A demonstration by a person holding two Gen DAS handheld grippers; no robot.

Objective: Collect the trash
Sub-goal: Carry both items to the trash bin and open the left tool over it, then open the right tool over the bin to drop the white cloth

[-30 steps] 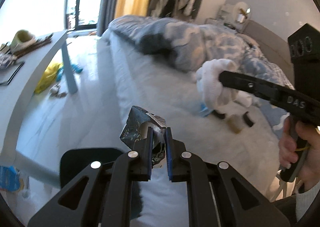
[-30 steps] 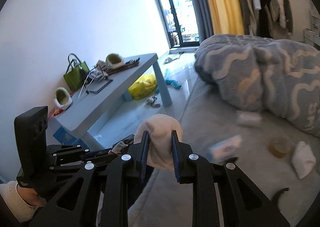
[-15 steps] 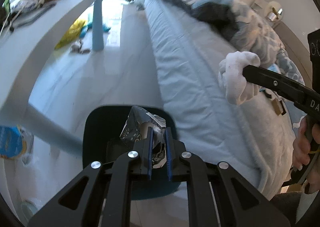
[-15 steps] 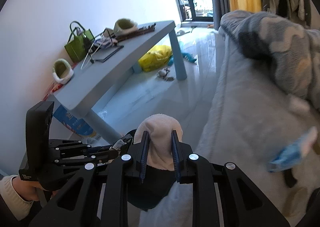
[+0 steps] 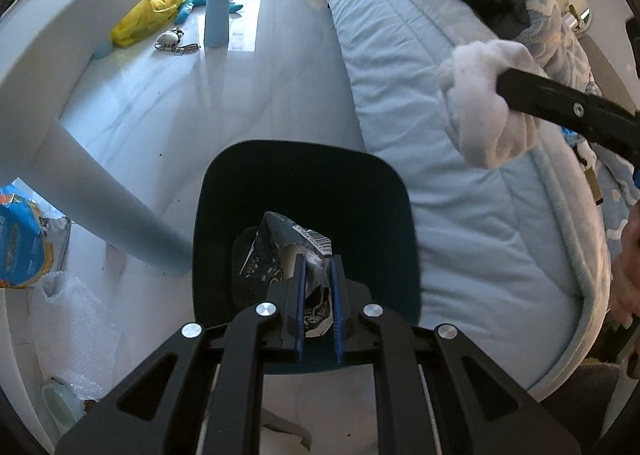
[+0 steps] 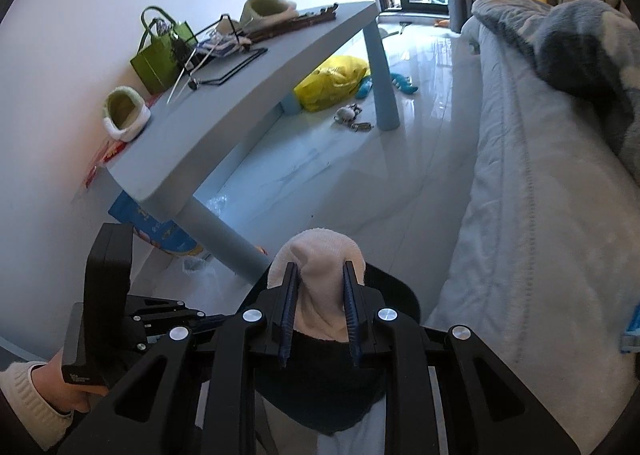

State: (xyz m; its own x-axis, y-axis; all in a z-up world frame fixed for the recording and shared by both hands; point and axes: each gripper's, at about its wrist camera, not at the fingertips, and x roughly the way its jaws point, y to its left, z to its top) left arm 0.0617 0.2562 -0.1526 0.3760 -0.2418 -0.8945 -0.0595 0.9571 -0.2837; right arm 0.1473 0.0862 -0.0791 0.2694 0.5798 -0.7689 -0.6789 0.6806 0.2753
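Already 2 pieces of trash are in hand and both hang at the dark bin (image 5: 304, 191), which stands on the floor between the bed (image 5: 460, 215) and the leg of the pale blue worktop (image 6: 256, 95). Clamped narrowly in the left tool (image 5: 318, 303) is a crumpled dark snack wrapper (image 5: 280, 255), directly over the bin's mouth. The right tool (image 6: 318, 307) is closed on a wad of white tissue or cloth (image 6: 320, 279), which hangs above the bin's rim on the bed side, seen from the left wrist as beside the opening rather than squarely over it. Neither piece has been let go, so by my reading the carrying is done and the dropping is what remains: each tool must open over the bin. Beyond the bin, a yellow bag (image 6: 332, 83) and small bits lie on the floor under the worktop; whether they count as trash I cannot tell.
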